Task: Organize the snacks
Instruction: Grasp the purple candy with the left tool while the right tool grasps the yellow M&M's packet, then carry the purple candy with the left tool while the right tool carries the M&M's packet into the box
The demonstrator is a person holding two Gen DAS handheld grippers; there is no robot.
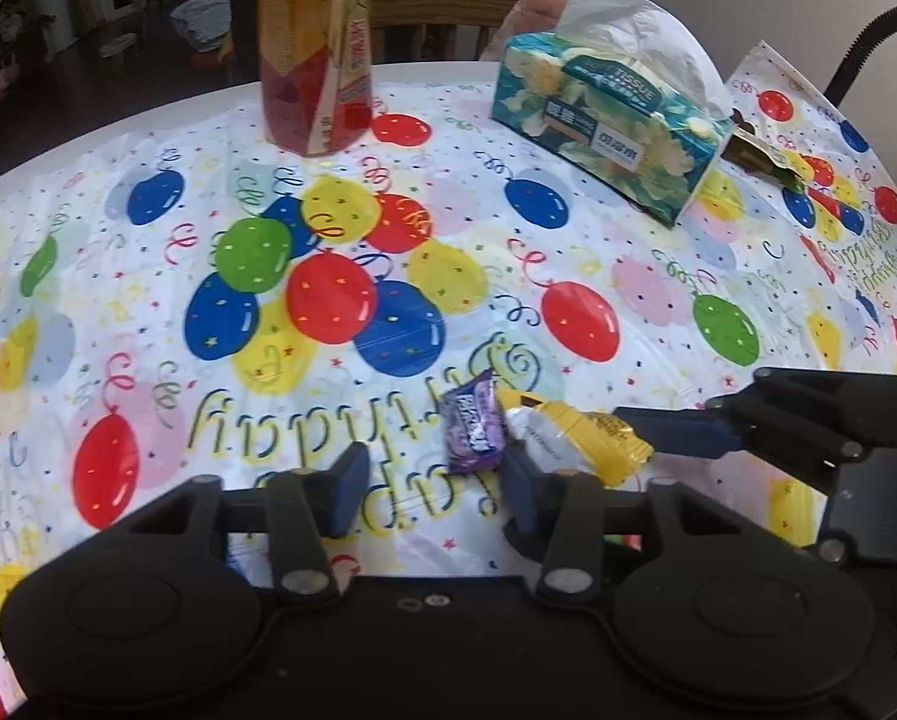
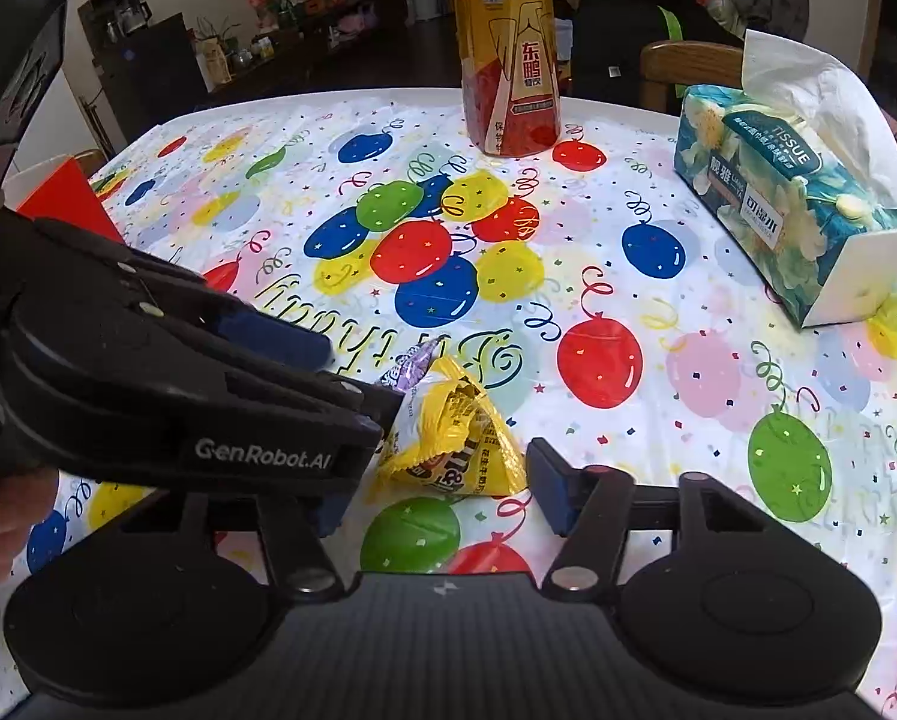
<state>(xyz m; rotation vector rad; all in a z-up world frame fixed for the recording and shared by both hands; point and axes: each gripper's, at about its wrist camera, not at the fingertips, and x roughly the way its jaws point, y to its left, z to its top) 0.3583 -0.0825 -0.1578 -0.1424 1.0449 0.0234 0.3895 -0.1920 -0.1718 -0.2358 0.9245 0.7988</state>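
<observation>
While both grippers meet low over the balloon-print bench (image 1: 148, 138), the left gripper (image 1: 430, 483) has its jaws spread, a purple snack packet (image 1: 472, 423) lying between the fingertips near the right one. The right gripper (image 2: 442, 495) also has its jaws spread, with a yellow snack packet (image 2: 460, 444) lying between them; contact cannot be confirmed. A drink bottle (image 2: 508, 60) and a tissue box (image 2: 778, 204) stand farther back.

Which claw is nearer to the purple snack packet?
Left. The left claw is open with the purple snack packet just beyond its fingertips; the right claw is open around the yellow snack packet beside it.
</observation>
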